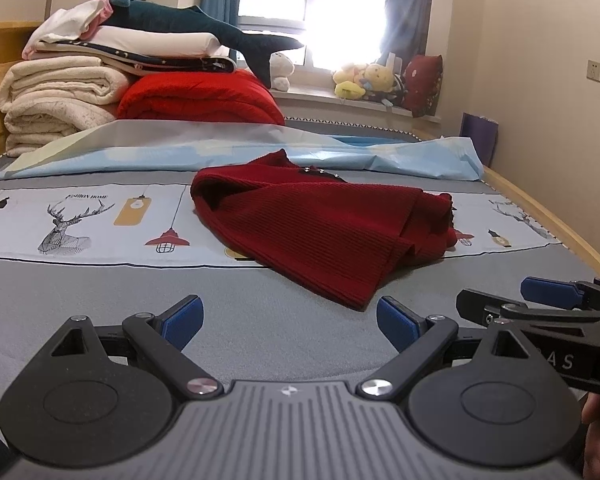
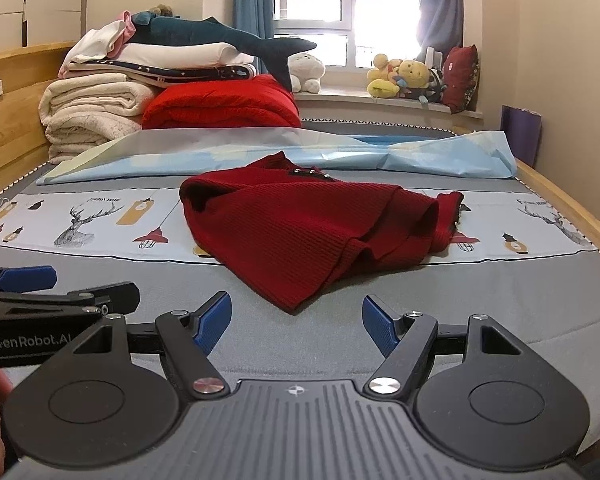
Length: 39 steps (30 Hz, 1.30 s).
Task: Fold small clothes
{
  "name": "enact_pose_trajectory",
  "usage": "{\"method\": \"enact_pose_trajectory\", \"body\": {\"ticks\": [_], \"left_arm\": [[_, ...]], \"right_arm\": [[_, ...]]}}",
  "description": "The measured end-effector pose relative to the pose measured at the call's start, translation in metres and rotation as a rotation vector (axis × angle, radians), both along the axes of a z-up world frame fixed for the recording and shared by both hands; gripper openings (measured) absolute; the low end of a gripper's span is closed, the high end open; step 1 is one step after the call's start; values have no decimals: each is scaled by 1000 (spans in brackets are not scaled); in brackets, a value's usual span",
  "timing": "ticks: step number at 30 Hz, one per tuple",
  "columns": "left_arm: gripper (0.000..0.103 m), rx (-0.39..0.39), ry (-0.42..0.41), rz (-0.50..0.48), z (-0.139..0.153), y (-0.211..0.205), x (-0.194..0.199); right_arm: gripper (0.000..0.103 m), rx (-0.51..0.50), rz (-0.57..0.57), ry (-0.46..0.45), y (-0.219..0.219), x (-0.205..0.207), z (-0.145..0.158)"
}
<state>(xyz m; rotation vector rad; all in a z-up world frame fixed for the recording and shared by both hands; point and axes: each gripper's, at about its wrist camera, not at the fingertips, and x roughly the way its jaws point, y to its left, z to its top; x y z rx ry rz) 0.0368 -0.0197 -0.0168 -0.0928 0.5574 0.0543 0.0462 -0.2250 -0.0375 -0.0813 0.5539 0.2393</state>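
1. Red knit top lies crumpled on the bed, just ahead of both tools. Nearest hem corner points back toward them; collar with small studs sits at the far side. One side is bunched into raised folds on the right tool's side.
2. Left tool: jaws apart, empty, low over the grey bed surface, hem corner just ahead and slightly right of its centre line.
3. Right tool: jaws apart, empty, hem corner almost dead ahead between its blue pads.
4. The tools sit side by side, close together; each shows at the edge of the other's view.
5. Judgement: folding has not started; the garment needs flattening first.
6. Risks from here:
   - Both tools aim at the same corner, so they could collide or double-grab. Cause: close spacing.
   - A pinch on the bunched side may catch several layers, and the fold comes out lopsided.
   - A low approach may nip the printed sheet under the top and drag it along.
   - Ribbed knit likely stretches, so a one-sided pull would skew it.
7. Further out: loose light blue sheet beyond the top, stacked blankets far left, plush toys on the window sill.
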Motion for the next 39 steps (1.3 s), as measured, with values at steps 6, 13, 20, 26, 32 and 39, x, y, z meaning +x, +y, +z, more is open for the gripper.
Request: {"method": "enact_pose_trajectory", "body": {"ticks": [6,13,20,26,32,39], "left_arm": [[96,-1,1,5,-5,1,1],[96,0,1,5,-5,1,1],[96,0,0,5,-6,1,1],[96,0,1,4,-6,1,0],[96,0,1,4,-6,1,0],[96,8,-3,7,-6,0,0]], "right_arm": [[74,-3,1,-3,1,-1,-1],[74,-2,1,-3,2,-1,0],[74,-2,1,-4,2,-1,0],[74,-2,1,-4,2,-1,0],[74,-1,0,-3,2,0,0],[74,-1,1,-3,2,0,0]]}}
